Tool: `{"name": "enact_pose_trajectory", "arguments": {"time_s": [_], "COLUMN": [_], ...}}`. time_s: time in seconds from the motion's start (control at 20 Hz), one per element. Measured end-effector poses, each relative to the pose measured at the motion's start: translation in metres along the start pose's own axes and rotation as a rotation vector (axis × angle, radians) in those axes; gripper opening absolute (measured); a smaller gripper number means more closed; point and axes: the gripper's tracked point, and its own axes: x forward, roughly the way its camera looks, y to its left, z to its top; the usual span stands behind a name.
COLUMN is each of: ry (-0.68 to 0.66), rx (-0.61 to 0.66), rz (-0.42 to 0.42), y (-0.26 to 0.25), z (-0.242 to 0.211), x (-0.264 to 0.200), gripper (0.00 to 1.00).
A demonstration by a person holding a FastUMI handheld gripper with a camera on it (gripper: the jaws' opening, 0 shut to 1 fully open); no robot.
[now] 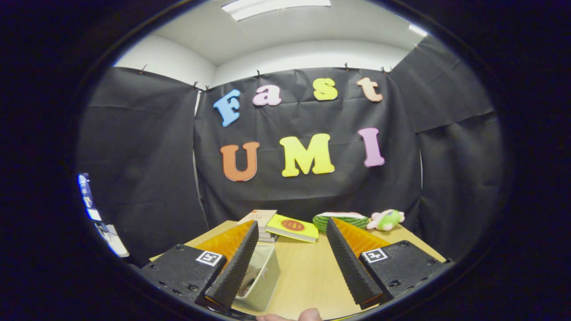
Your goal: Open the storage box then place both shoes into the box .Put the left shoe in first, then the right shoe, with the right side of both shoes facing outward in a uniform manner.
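Fingertips (290,315) of a person's hand show nearest of all, low between the claw's (292,238) two fingers. The claw stands wide open, its fingers well apart with bare table (308,272) between them, and it has hold of nothing.

Box (263,278), the landmark, sits on the table just beside the left finger, partly hidden behind that finger's ridged pad. It is pale and rectangular, and its top is open toward the camera. Something greyish lies inside it (250,278), against the near wall; whether that is a shoe cannot be told, since the finger covers most of it.

Beyond the box, farther along the table, lies a small stack of books (263,223), its top cover pale. Just to the right of that stack, and also beyond the box, a yellow book (294,228) with a red oval mark lies flat, its corner close to the stack. Farther right of the box, past the right finger's tip, a green striped thing (341,220) with a white top rests near the table's far edge. Next to it, still farther from the box, lies a soft toy (387,219) in green and pink, on its side.

Behind all of these, well past the box, black cloth (147,156) hangs as the booth's wall, with a white ceiling (285,31) and a light panel (274,6) above it.
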Motion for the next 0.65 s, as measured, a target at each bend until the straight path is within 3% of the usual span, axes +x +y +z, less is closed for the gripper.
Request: {"name": "enact_pose_trajectory", "arguments": {"time_s": [0.65], "ry": [0.039], "rx": [0.011], "rz": [0.006], "y": [-0.002], "z": [-0.01], "x": [0.0], "gripper": [0.98]}}
